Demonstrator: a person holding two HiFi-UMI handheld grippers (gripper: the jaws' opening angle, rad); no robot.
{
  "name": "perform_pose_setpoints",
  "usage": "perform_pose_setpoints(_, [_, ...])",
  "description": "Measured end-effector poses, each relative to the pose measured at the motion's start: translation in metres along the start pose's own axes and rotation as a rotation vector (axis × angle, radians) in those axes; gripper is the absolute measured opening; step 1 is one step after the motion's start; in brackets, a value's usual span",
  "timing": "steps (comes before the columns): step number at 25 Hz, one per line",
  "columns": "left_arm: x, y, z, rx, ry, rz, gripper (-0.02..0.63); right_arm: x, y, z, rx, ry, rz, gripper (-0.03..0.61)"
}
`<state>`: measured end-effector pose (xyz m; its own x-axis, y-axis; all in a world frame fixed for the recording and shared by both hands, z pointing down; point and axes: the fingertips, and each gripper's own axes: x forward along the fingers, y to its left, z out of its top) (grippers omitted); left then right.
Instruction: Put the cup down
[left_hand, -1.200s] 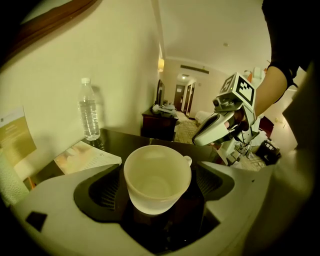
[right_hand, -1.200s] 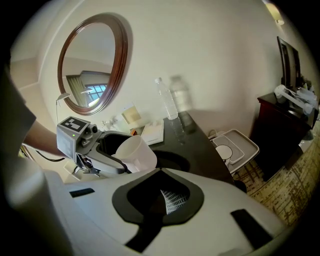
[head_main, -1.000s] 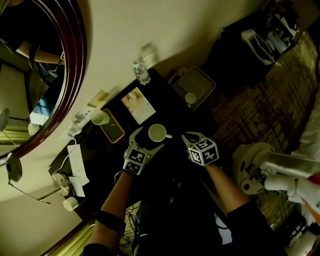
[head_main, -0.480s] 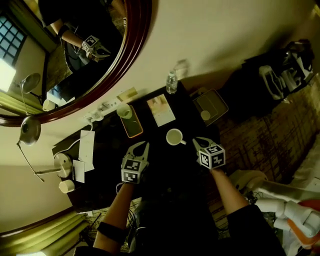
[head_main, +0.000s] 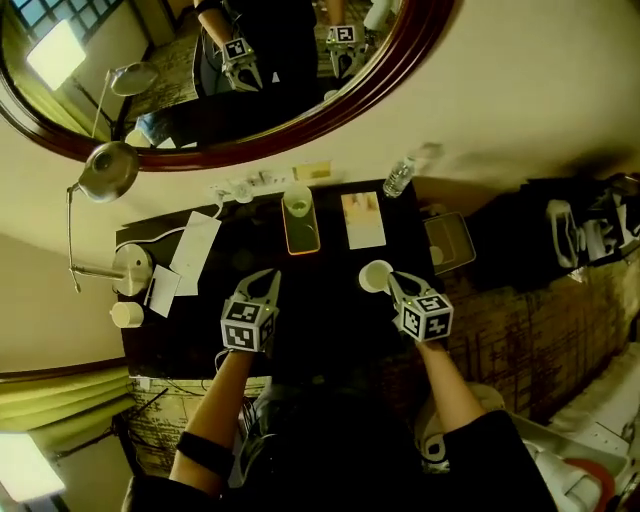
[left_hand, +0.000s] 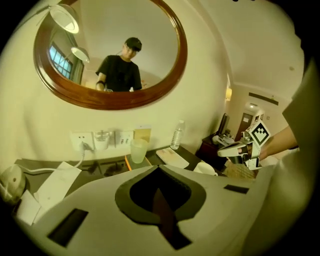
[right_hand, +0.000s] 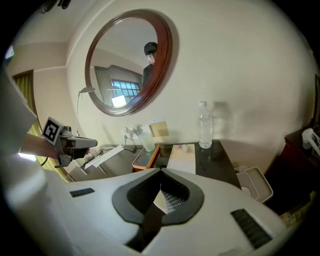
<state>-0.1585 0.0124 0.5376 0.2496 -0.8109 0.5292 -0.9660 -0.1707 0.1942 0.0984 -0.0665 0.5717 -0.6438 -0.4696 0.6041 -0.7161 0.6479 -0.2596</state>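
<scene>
Your left gripper (head_main: 268, 277) has its fingers pressed together with nothing between them, above the dark desk (head_main: 330, 310). Your right gripper (head_main: 392, 280) is closed and empty too. The white cup (head_main: 373, 276) stands upright on the desk, just beside the right gripper's tips, in front of the booklet (head_main: 363, 220) and the orange tray (head_main: 302, 238).

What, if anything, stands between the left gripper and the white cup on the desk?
Nothing visible does. Only bare dark desk lies between the left gripper and the cup. The orange tray sits farther back. The right gripper is on the cup's far side.
</scene>
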Motion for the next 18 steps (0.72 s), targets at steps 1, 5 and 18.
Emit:
perform_pose_setpoints(1, [-0.007, 0.008, 0.0, -0.005, -0.002, 0.018, 0.001, 0.005, 0.008, 0.006, -0.011, 0.0, 0.015, 0.006])
perform_pose_setpoints(5, [-0.032, 0.034, 0.0, -0.042, -0.015, 0.07, 0.001, 0.025, 0.033, 0.022, -0.05, -0.009, 0.065, 0.006])
perform_pose_setpoints(18, [-0.054, 0.074, 0.0, -0.157, -0.062, 0.141, 0.002, 0.067, 0.074, 0.044, -0.097, 0.0, 0.186, 0.009])
